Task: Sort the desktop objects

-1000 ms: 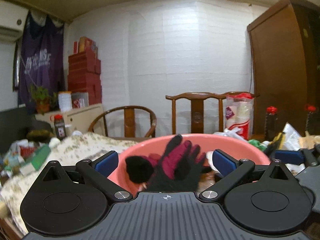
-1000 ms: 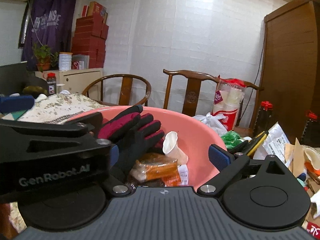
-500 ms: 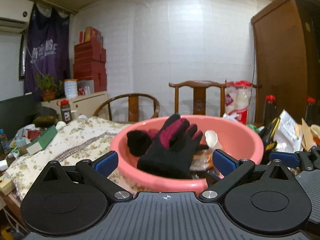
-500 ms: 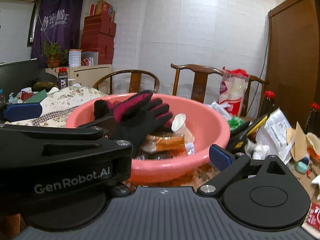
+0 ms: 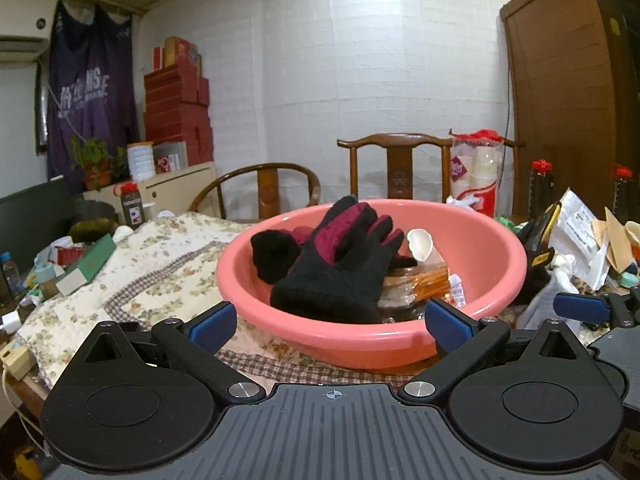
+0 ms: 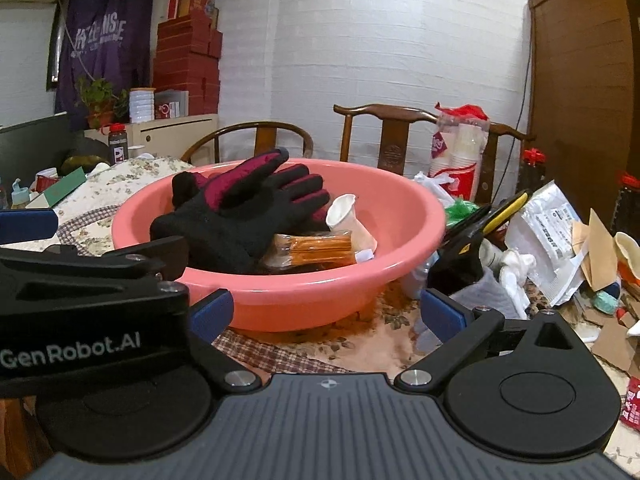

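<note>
Dim warm indoor light; soft shadows; strong fisheye bending at edges; focus sharp.

- The pink basin (image 5: 372, 336) blocks the middle of the counter (image 5: 168, 256), heaped with a black-and-maroon glove (image 5: 340, 264).
- Left of it, the counter's quilted cover lies bare.
- Toward the right edge, pliers (image 6: 480, 224), bags and papers (image 6: 548, 232) crowd the way.

The glove (image 5: 336, 268) covered much of the snack packet (image 5: 416, 284), and the left gripper's body hid the right gripper's left finger (image 6: 210, 314).
</note>
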`<state>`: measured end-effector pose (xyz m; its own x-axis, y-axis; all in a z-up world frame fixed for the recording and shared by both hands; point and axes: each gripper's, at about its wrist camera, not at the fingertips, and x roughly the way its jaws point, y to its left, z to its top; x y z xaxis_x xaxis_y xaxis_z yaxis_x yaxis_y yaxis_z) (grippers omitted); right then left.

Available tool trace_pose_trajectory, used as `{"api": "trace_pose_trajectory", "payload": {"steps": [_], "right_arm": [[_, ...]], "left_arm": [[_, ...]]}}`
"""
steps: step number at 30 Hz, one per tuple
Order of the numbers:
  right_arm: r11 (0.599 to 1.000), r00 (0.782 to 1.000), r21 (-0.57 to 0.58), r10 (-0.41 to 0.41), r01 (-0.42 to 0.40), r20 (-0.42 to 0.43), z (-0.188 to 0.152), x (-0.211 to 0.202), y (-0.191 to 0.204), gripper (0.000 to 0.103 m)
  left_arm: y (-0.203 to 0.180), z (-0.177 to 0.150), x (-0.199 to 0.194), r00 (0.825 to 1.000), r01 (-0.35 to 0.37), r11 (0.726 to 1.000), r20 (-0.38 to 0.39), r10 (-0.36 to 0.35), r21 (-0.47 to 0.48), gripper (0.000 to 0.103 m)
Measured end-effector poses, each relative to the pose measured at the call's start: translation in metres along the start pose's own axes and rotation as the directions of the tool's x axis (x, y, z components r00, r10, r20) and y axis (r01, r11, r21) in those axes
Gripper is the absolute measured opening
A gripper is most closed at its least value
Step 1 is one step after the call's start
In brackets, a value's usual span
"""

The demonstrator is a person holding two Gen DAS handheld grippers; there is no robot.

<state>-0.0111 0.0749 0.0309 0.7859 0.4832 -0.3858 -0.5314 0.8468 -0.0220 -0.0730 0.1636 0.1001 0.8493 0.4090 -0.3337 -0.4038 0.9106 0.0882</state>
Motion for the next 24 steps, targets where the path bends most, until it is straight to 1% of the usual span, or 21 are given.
{"api": "trace_pose_trajectory", "payload": {"steps": [7, 16, 19, 21, 22, 24], "right_arm": [[1.0, 1.0, -0.012, -0.018, 0.018, 0.003, 0.0, 0.004, -0.004, 0.1], [0.999, 0.999, 0.005, -0.036, 0.037, -0.004, -0.001, 0.007, -0.012, 0.1], [0.999, 0.999, 0.006, -0.041, 0.041, -0.008, -0.002, 0.008, -0.012, 0.1], [0.999, 0.999, 0.004, -0.038, 0.038, -0.008, -0.002, 0.009, -0.012, 0.1], [0.999, 0.999, 0.003, -0.036, 0.037, -0.009, -0.002, 0.009, -0.011, 0.1], [0.999, 0.999, 0.0, -0.037, 0.037, -0.009, -0.002, 0.009, -0.011, 0.1]], "left_arm": [[-0.005, 0.002, 0.006, 1.0, 0.008, 1.0, -0.015, -0.008, 0.0, 0.103], [-0.012, 0.003, 0.013, 0.999, 0.034, 0.999, -0.038, -0.033, 0.0, 0.103], [-0.015, 0.001, 0.013, 0.999, 0.012, 1.0, -0.032, -0.012, 0.01, 0.103], [-0.018, 0.001, 0.012, 1.0, -0.024, 0.999, -0.017, 0.025, 0.028, 0.103], [-0.018, 0.001, 0.012, 0.999, -0.031, 0.999, -0.014, 0.031, 0.032, 0.103], [-0.016, 0.003, 0.014, 1.0, -0.019, 0.999, -0.022, 0.019, 0.029, 0.103]]}}
